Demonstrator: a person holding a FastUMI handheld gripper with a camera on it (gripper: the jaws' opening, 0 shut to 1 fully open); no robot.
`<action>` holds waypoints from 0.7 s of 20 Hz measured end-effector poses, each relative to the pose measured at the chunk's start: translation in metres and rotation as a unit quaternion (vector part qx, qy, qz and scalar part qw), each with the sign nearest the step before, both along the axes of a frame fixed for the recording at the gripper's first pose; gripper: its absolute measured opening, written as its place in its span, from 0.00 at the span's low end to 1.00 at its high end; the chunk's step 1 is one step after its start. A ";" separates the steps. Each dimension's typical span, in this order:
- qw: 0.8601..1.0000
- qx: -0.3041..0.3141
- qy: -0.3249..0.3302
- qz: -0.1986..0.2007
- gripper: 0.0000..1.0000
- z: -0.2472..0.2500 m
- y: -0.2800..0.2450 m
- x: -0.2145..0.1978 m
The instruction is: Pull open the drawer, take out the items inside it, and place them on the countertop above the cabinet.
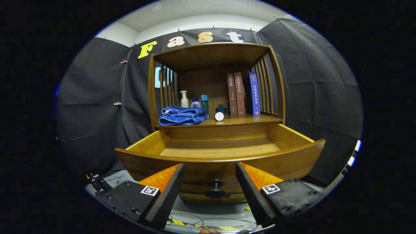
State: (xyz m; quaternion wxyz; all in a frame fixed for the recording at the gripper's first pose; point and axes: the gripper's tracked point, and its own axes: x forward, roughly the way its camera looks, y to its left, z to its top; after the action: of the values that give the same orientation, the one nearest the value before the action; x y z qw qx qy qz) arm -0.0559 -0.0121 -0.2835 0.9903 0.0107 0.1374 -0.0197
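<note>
The wooden drawer [221, 156] stands pulled out toward me, and the part of its floor that I see is bare. Its dark round knob [215, 189] sits on the front panel, between and just beyond my fingertips. My gripper [210, 169] is open, with nothing between the fingers, a little back from the drawer front. On the countertop [247, 121] above the drawer lie a folded blue towel [182, 116] and a small white ball [219, 116]. Behind them stand a white pump bottle [184, 99], a small white bottle [195, 102], a teal bottle [204, 103] and a dark lidded pot [221, 109].
Three upright books [242, 94] lean at the right of the countertop, under the cabinet's top shelf [211, 52]. Slatted sides [266, 87] close in the shelf space. Cables and yellow-black tape [195, 224] lie on the floor below the drawer.
</note>
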 end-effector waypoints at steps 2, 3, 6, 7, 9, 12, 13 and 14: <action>1.000 0.001 0.010 -0.003 0.99 -0.012 0.000 0.006; 1.000 0.001 0.014 -0.004 0.99 -0.017 -0.001 0.008; 0.999 -0.008 0.028 -0.016 0.99 -0.026 -0.008 0.016; 0.999 -0.012 0.025 -0.017 0.99 -0.024 -0.009 0.014; 0.999 -0.017 0.026 -0.022 0.97 -0.023 -0.010 0.017; 0.998 -0.030 0.023 -0.041 0.96 -0.019 -0.017 0.020; 0.998 -0.030 0.022 -0.041 0.96 -0.018 -0.015 0.024; 0.999 -0.028 0.023 -0.040 0.97 -0.018 -0.015 0.028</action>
State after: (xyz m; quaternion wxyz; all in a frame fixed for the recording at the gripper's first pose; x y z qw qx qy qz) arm -0.0280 -0.0274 -0.3011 0.9852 -0.0120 0.1587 -0.0637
